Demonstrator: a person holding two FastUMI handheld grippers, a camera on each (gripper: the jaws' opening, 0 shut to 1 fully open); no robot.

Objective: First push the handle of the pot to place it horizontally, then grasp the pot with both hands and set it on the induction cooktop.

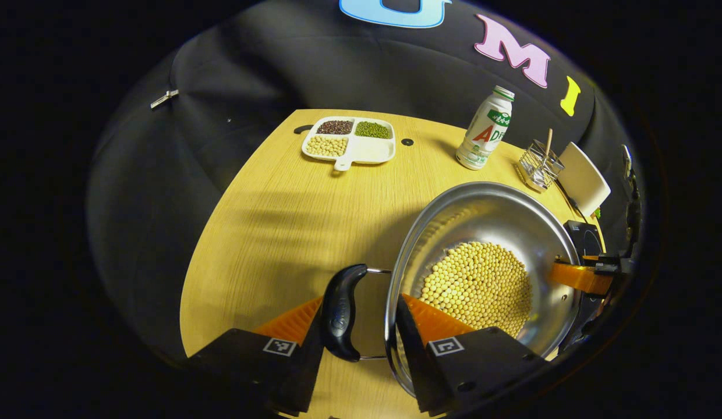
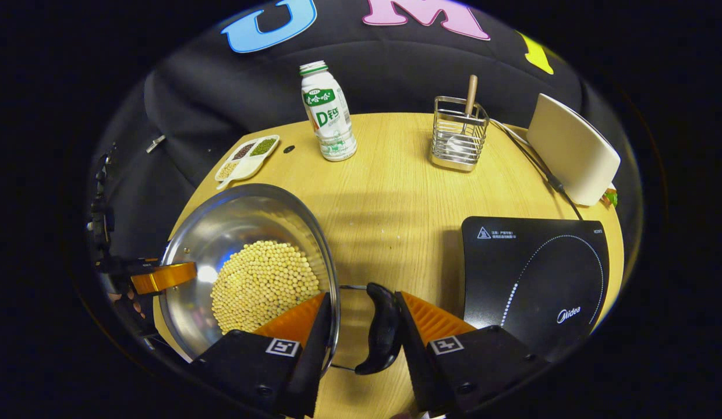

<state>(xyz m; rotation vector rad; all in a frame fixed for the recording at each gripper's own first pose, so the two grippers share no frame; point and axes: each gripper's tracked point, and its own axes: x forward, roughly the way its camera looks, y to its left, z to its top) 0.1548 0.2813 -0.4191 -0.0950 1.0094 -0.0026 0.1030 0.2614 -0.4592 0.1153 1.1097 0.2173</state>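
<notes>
A steel pot (image 1: 489, 215) holding soybeans (image 1: 477, 285) is at the near edge of the wooden table (image 1: 291, 221). My left gripper (image 1: 361, 302) is shut across its black side handle (image 1: 342, 311) and rim, one finger outside the handle and the other inside the wall. My right gripper (image 2: 362, 297) holds the opposite handle (image 2: 384, 329) of the pot (image 2: 239, 221) the same way. The black induction cooktop (image 2: 535, 279) lies just right of that handle. Whether the pot rests on the table, I cannot tell.
A white divided dish (image 1: 349, 142) of beans sits at the far left. At the back stand a white bottle (image 2: 327, 113), a wire holder (image 2: 457, 137) with a wooden-handled utensil, and a white device (image 2: 570, 151) with a cable running past the cooktop.
</notes>
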